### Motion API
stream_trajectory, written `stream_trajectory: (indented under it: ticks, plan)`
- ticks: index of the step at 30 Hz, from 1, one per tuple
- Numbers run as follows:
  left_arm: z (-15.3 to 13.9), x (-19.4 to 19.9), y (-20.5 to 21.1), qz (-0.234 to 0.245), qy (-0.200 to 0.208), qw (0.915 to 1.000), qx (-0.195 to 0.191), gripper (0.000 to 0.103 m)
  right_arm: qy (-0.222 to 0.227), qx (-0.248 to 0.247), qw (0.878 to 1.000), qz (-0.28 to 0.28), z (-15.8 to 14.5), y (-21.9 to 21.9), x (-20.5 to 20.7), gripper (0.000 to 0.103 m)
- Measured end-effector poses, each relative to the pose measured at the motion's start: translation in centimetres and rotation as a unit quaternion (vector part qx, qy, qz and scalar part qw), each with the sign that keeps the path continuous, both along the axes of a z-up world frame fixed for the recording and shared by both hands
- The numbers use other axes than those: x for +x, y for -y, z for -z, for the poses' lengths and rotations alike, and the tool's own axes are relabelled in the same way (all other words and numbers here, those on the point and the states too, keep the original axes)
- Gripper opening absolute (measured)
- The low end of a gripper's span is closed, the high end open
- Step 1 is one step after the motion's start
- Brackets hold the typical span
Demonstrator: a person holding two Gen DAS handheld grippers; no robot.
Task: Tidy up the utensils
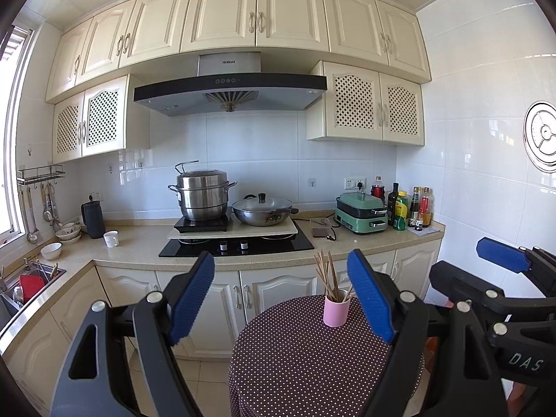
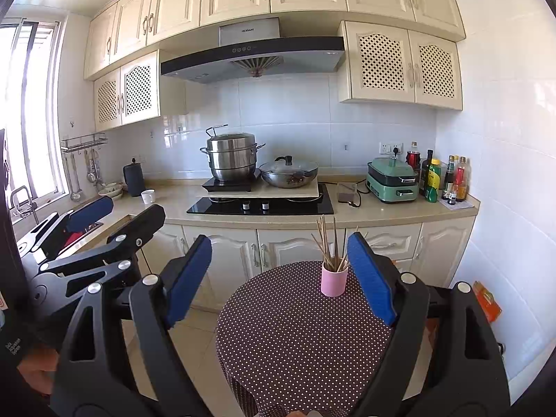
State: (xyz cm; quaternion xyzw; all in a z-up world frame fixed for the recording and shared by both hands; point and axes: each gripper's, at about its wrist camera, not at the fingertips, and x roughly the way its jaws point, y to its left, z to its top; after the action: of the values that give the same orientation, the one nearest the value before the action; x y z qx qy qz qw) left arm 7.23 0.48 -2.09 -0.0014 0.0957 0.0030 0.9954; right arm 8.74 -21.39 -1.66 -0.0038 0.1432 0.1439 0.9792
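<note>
A pink cup holding several wooden chopsticks stands upright near the far edge of a small round table under a dark polka-dot cloth. My left gripper hovers open in front of the table, nothing between its blue pads; the cup sits beyond them, close to the right pad. My right gripper is likewise open and empty, the cup just inside its right pad. Each gripper shows at the side of the other's view: the right gripper, the left gripper.
Behind the table runs a beige counter with a black hob, a steel steamer pot, a lidded wok, a green electric grill and several bottles. A white mug, bowls and a sink lie left.
</note>
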Motion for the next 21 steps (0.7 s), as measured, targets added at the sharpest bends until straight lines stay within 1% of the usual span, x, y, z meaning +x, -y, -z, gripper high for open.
stream_trajectory:
  ticks: [21]
  plan:
    - [0.15, -0.31, -0.59, -0.002, -0.005, 1.0000, 0.002, 0.079, -0.003, 0.000, 1.000, 0.001, 0.08, -0.09, -0.39, 0.080]
